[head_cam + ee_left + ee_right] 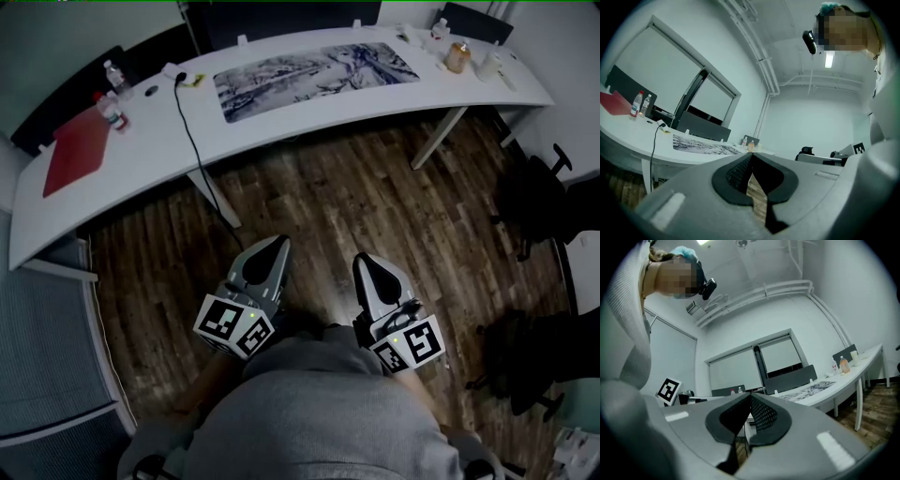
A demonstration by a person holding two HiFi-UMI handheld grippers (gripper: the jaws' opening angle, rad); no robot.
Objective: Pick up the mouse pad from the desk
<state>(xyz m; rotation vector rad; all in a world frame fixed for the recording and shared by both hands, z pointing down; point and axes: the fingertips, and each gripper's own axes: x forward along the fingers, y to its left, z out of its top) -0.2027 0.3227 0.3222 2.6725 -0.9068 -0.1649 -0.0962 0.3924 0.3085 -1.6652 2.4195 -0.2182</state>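
Observation:
A long mouse pad (314, 77) with a grey-blue printed pattern lies flat on the white curved desk (281, 127), well beyond both grippers. The left gripper view shows the mouse pad (705, 146) as a thin strip on the desk; the right gripper view has the mouse pad (811, 389) on the desk at the right. My left gripper (280, 243) hangs over the wooden floor, close to the person's body, jaws shut and holding nothing. My right gripper (364, 262) sits beside it, also shut and empty. Both point level toward the desk.
A black cable (195, 150) runs across the desk and down to the floor. A red folder (75, 150) and bottles (111, 98) lie at the desk's left end, cups and bottles (457, 56) at its right end. Black office chairs (539, 202) stand at the right.

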